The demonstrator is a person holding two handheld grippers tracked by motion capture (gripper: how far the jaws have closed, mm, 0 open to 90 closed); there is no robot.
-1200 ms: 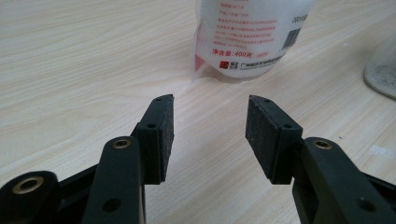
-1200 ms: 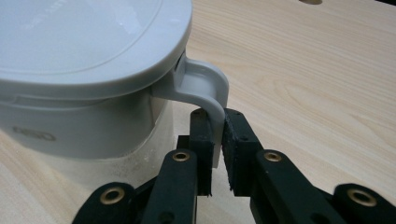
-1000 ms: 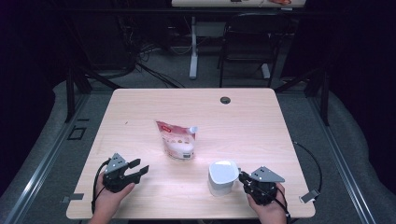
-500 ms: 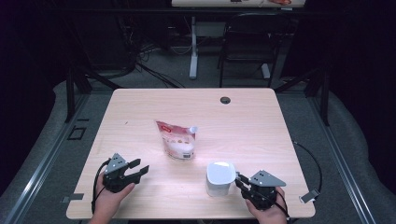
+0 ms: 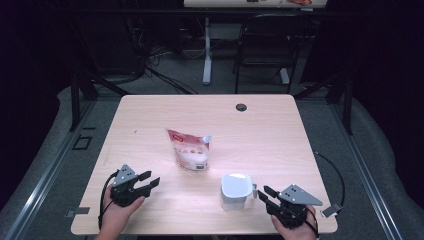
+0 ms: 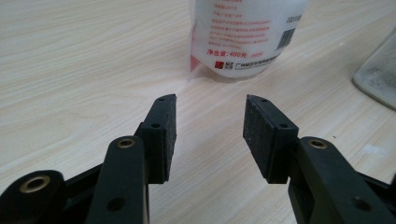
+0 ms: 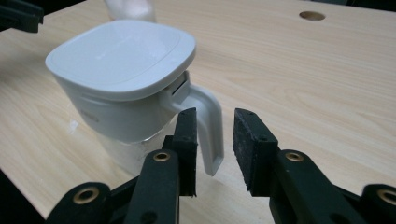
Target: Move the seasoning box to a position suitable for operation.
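Item under handling: 1 white lidded jug (image 5: 235, 190) with a side handle (image 7: 209, 128), standing upright on the tabletop (image 5: 280, 135) near its front edge, just to the left of the right gripper (image 5: 266, 194) in the high view.

Right gripper: its jaws have just been opening. In the right gripper view the handle sits between the fingers (image 7: 187, 140), which stand apart; the left pad lies close against the handle, the right one is clear of it. No clamp is evident.

Left gripper (image 5: 150, 179): fingers (image 6: 164, 135) apart, nothing between them, aimed toward the printed refill pouch (image 5: 189, 150) lying mid-tabletop.

Handling judgement: the jug body looks like rigid, smooth plastic, likely light unless filled; contents cannot be determined. The glossy walls and rounded lid offer poor purchase. The handle is the proper hold: narrow, stiff, flat-sided. The lid's latch tab sits above it and could be disturbed by a high grip. The pouch is soft and will sag; its top seam is the better hold.
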